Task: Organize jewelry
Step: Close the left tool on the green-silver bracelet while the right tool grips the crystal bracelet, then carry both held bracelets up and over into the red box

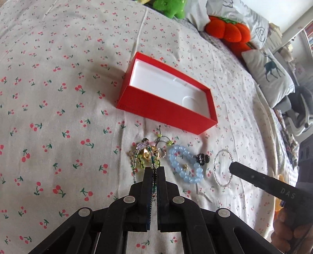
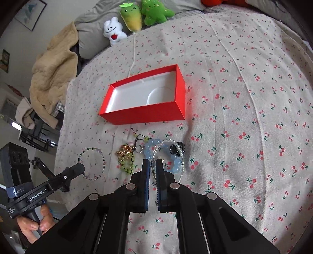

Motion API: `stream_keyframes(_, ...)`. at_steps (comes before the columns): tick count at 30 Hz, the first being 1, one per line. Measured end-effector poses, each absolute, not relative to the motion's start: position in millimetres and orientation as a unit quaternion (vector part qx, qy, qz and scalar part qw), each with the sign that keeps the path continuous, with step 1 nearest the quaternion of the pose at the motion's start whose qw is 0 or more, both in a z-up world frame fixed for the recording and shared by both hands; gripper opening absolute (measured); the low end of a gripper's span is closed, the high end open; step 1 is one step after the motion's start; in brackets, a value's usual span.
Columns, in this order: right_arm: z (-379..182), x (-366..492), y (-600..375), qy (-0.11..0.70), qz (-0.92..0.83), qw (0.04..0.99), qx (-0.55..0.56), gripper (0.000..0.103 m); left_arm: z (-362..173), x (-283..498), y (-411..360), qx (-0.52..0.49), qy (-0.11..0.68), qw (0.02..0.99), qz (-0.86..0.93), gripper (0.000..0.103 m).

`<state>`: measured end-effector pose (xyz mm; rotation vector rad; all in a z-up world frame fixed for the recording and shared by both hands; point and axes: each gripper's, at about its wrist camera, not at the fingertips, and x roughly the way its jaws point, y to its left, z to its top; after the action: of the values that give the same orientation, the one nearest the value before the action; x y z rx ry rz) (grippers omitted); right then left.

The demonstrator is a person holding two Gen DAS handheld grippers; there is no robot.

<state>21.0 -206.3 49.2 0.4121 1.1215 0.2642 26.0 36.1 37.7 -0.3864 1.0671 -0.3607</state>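
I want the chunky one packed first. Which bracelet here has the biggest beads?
The pale blue bracelet, lying between the gold-and-green tangle and the thin clear-bead bracelet. Its round beads are far larger than those on any other piece.

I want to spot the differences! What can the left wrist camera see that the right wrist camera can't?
Only the left wrist view shows the orange plush and the deer pillow.

Only the right wrist view shows the white bunny plush, the carrot plush and the beige blanket.

Both show the red box with nothing visible inside, the blue bead bracelet, the cherry-print sheet, and each gripper with jaws closed on a thin beaded bracelet: left gripper, right gripper.
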Motion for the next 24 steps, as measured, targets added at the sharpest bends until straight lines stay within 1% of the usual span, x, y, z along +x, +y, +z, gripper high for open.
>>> stream_keyframes(7,72,42,-196,0.489,0.125,0.838,0.207,0.006,61,50,30,-0.188,0.47,0.844,-0.178,0.0)
stream_keyframes(13,86,67,-186,0.459,0.117,0.855,0.211,0.006,67,83,22,-0.224,0.447,0.844,-0.193,0.0)
stream_keyframes(20,81,98,-180,0.443,0.111,0.856,0.243,0.006,55,118,11,-0.267,0.431,0.832,-0.225,0.0)
stream_keyframes(24,76,114,-171,0.446,0.109,0.856,0.238,0.006,42,131,7,-0.276,0.44,0.826,-0.221,0.0)
